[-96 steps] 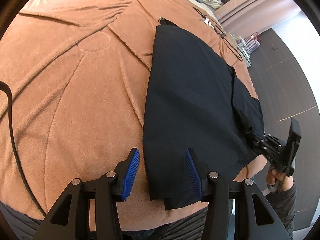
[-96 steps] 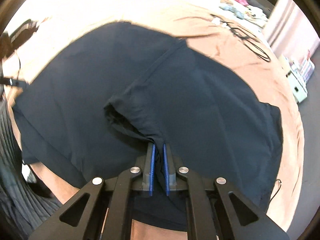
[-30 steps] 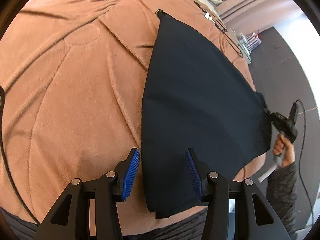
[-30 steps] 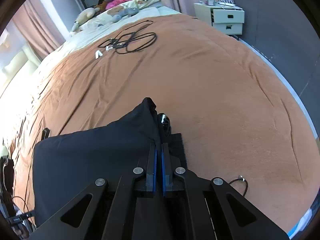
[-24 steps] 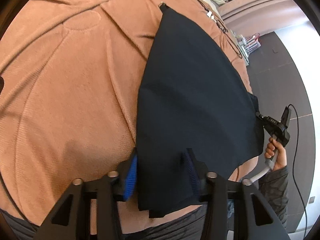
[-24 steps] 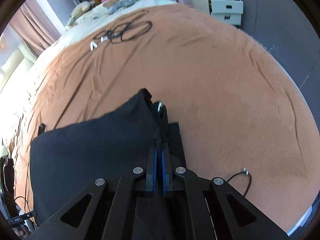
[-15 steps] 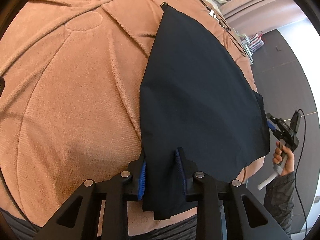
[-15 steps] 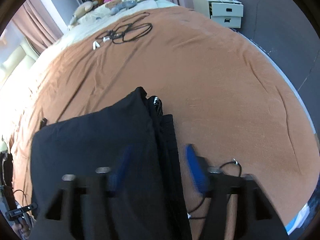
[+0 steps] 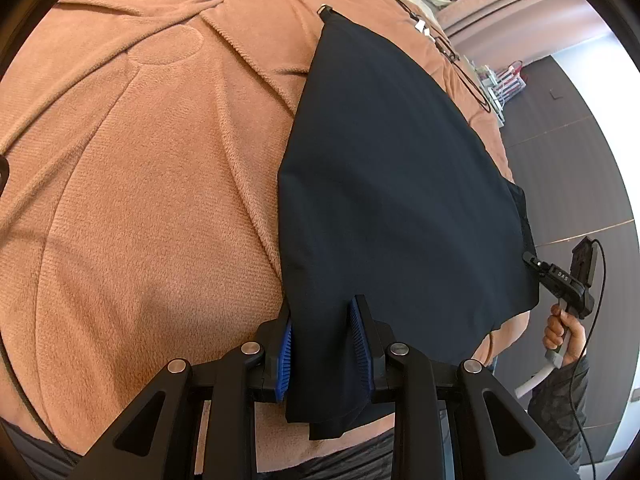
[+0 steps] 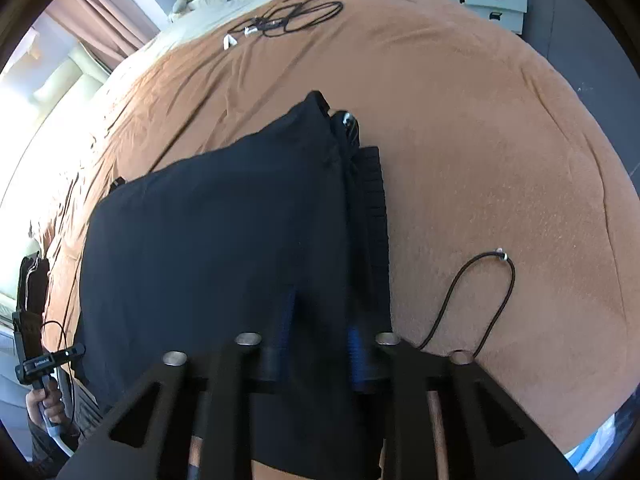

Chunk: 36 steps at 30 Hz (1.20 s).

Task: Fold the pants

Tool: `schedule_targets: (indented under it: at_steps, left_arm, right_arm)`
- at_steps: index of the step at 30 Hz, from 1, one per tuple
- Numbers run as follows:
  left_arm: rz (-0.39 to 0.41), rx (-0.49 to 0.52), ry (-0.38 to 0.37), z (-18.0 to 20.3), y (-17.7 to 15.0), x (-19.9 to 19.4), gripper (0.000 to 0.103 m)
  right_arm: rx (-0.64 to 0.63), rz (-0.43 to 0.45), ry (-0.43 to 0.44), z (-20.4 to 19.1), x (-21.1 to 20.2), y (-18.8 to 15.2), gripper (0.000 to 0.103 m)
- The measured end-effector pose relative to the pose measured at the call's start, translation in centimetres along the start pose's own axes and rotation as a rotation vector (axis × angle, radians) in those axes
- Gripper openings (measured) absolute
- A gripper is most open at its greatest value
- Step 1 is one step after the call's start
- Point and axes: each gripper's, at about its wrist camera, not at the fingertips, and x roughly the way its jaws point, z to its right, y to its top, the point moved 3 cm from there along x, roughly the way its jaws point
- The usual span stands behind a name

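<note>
**Folded pants on the blanket, a gripper at each near corner**

The pants (image 9: 392, 184), dark and folded into a flat slab, lie on a brown blanket (image 9: 140, 184) that covers a bed. In the left wrist view they run from a near corner that reaches the blanket's near edge to a far, narrow end where a small clip shows.

The left gripper (image 9: 322, 346) stands over the near left corner of the pants. Its blue pads (image 9: 285, 360) sit on either side of that corner with cloth between them, partly apart; the left pad lies against the cloth's edge, and the jaws look clamped on the fold, having closed on it within the last second.

The right gripper (image 10: 320, 340) is at the near right edge of the pants, over the stacked layers. Its fingers are blurred, with dark cloth between them; its jaws have just been closing, and how firmly they press cannot be told from this view. In the left wrist view a hand (image 9: 564, 332) holds this gripper's handle at the right side of the pants.

A loop of dark cord (image 10: 480, 292) lies on the blanket just right of the pants. A tangle of cables (image 10: 296, 16) lies far off on the blanket.
</note>
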Motion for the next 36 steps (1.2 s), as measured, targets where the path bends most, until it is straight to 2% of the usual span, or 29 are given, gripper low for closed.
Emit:
schedule_targets:
  at_steps: [1,3,7,12,20,22,23,25,26,27,30,36]
  left_arm:
    - [-0.001,0.002,0.002,0.1,0.0,0.0,0.029]
    - [-0.001,0.005,0.005,0.2,0.1,-0.2,0.029]
    - [-0.002,0.002,0.000,0.2,0.1,-0.5,0.029]
    - [0.006,-0.018,-0.019,-0.2,0.3,-0.8,0.030]
    - [0.010,-0.026,-0.016,-0.3,0.2,-0.6,0.030]
    - [0.008,-0.027,-0.022,-0.4,0.1,-0.6,0.030]
    - [0.008,-0.029,-0.031,-0.5,0.1,-0.6,0.030]
    - [0.006,-0.036,-0.041,-0.4,0.3,-0.4,0.030]
    - [0.004,-0.036,-0.047,-0.4,0.3,-0.3,0.030]
    - [0.003,-0.033,-0.051,-0.4,0.3,-0.2,0.030]
    - [0.003,-0.034,-0.066,-0.1,0.4,-0.1,0.030]
    - [0.001,-0.035,-0.084,0.1,0.8,0.0,0.030]
  right_arm:
    - [-0.001,0.000,-0.008,0.1,-0.1,0.2,0.003]
    - [-0.002,0.022,-0.015,0.4,-0.7,0.7,0.000]
    - [0.025,0.058,-0.043,1.2,-2.0,1.1,0.000]
    - [0.090,0.062,-0.050,2.8,-2.5,0.1,0.000]
    - [0.103,0.066,-0.023,1.9,-2.4,-1.3,0.001]
    - [0.098,0.090,-0.050,2.0,-2.8,-1.6,0.006]
    - [0.095,0.101,-0.071,2.0,-3.2,-1.9,0.012]
    - [0.100,0.120,-0.087,2.0,-3.7,-2.4,0.029]
    - [0.109,0.130,-0.084,2.0,-3.9,-2.7,0.047]
    - [0.117,0.145,-0.083,2.1,-4.3,-3.0,0.056]
    - [0.150,0.179,-0.073,2.3,-5.3,-4.5,0.057]
    - [0.275,0.221,0.002,3.1,-7.0,-9.0,0.057]
